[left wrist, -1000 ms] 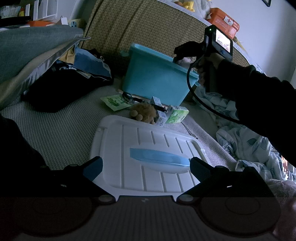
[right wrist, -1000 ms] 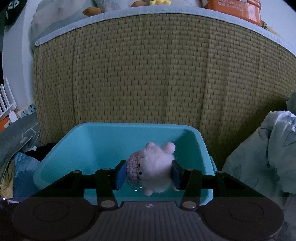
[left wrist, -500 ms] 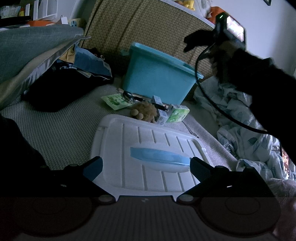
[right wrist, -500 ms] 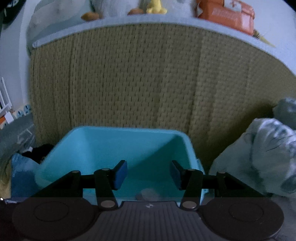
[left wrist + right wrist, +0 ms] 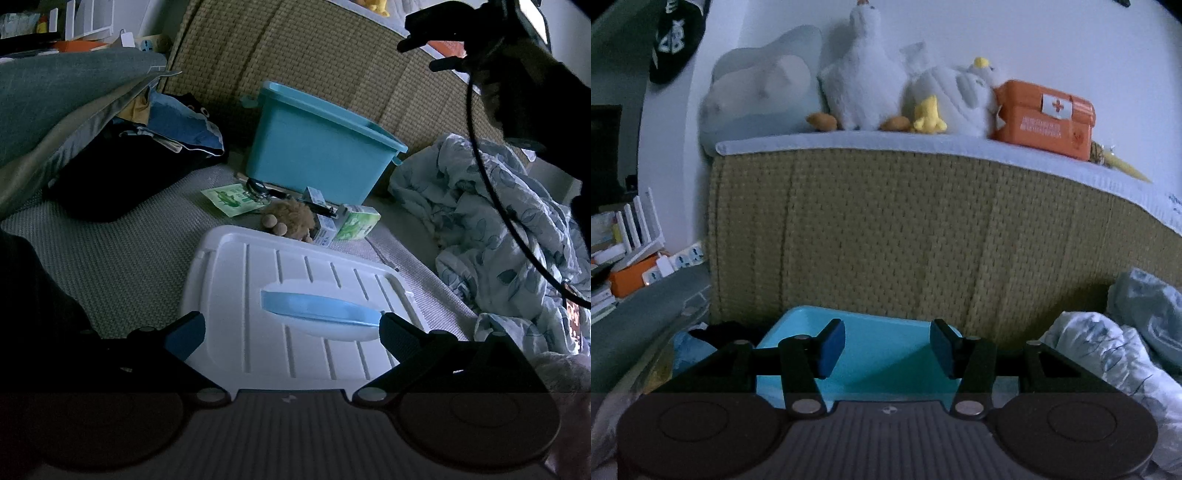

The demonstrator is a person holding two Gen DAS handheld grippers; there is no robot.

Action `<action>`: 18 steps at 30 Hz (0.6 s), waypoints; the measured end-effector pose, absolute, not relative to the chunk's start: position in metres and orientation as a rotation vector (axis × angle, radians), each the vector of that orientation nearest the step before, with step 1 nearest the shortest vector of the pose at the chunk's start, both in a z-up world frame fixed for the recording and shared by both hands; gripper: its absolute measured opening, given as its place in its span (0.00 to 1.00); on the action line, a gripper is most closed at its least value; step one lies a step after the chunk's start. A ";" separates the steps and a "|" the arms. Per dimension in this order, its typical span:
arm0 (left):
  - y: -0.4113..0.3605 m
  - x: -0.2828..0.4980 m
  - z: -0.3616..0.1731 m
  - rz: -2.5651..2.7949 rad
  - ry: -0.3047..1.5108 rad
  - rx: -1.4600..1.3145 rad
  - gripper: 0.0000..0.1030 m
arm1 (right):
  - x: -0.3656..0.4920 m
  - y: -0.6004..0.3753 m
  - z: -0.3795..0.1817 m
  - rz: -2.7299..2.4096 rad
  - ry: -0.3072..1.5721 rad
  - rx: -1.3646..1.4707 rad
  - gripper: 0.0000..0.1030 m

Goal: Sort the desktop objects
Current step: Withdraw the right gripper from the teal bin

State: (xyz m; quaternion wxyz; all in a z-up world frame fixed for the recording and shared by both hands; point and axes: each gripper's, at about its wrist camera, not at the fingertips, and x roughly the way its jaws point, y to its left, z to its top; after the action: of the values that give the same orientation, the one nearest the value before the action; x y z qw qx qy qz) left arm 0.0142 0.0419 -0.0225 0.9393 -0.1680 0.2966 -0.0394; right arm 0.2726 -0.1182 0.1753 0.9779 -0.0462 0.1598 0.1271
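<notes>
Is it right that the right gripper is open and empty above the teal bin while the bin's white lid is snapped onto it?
Not quite. The right gripper is open and empty above the teal bin, but the white lid is off, lying flat on the bed in front of the left gripper. The left wrist view shows it.

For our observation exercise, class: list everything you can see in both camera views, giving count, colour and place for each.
storage bin: one, turquoise, against the woven headboard
lid: one, white with blue handle, near the left claw
brown plush toy: one, between lid and bin
green packet: one, left of the toy
small boxes: two or more, green and white, right of the toy
duvet: one, pale blue leaf print, right
white plush toys: two, headboard ledge
first-aid box: one, orange, ledge
left claw: open, over the lid
right claw: open, empty, above the bin
</notes>
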 end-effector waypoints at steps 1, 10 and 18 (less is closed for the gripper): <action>0.042 0.014 -0.023 -0.080 0.606 -0.342 1.00 | 0.270 -0.119 0.177 0.258 0.321 -0.094 0.54; 0.040 0.013 -0.021 -0.072 0.608 -0.330 1.00 | 0.245 -0.137 0.170 0.256 0.355 -0.078 0.54; 0.033 0.014 -0.018 -0.050 0.616 -0.288 1.00 | 0.186 -0.170 0.089 0.336 0.443 -0.128 0.54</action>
State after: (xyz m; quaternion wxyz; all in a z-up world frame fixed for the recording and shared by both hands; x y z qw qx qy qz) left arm 0.0138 0.0335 -0.0176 0.9425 -0.1411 0.3020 -0.0243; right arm 0.1859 -0.1704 0.0891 0.9595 -0.0633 0.2185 0.1660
